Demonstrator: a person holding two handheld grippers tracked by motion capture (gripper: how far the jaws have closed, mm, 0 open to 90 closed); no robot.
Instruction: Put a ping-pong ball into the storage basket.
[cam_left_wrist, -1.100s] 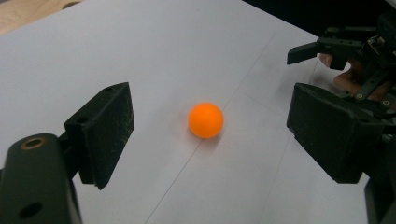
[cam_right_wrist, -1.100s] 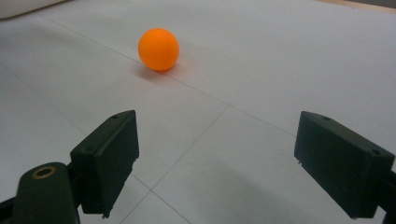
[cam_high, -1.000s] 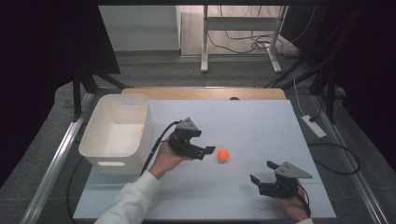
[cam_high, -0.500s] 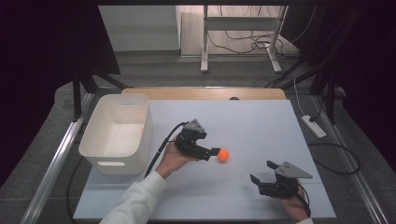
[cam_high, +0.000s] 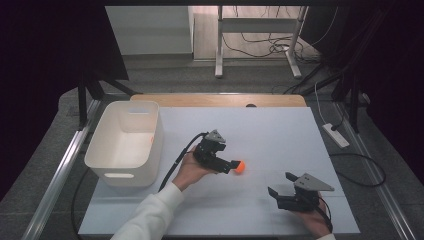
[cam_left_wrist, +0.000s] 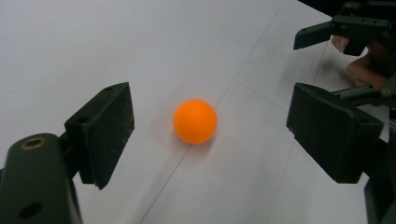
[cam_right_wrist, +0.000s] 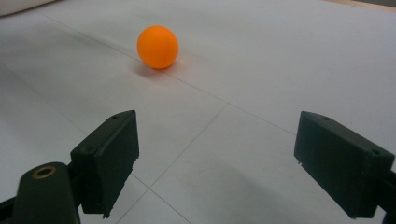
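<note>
The orange ball (cam_left_wrist: 194, 121) lies on the white table (cam_high: 280, 135), near its middle, on a thin line drawn on the surface. The left gripper (cam_high: 231, 165) is just beside the ball, its jaws wide apart with the ball between them but not touching. The right gripper (cam_high: 280, 184) rests well apart, near the front edge, jaws also apart and holding nothing. A white bin (cam_high: 125, 145) stands at the left side. Nothing lies between the left gripper and the ball.

Black claws (cam_high: 233, 165) — grey three-cornered top plates, trailing black cable (cam_high: 176, 165) — white sleeve (cam_high: 150, 215).
</note>
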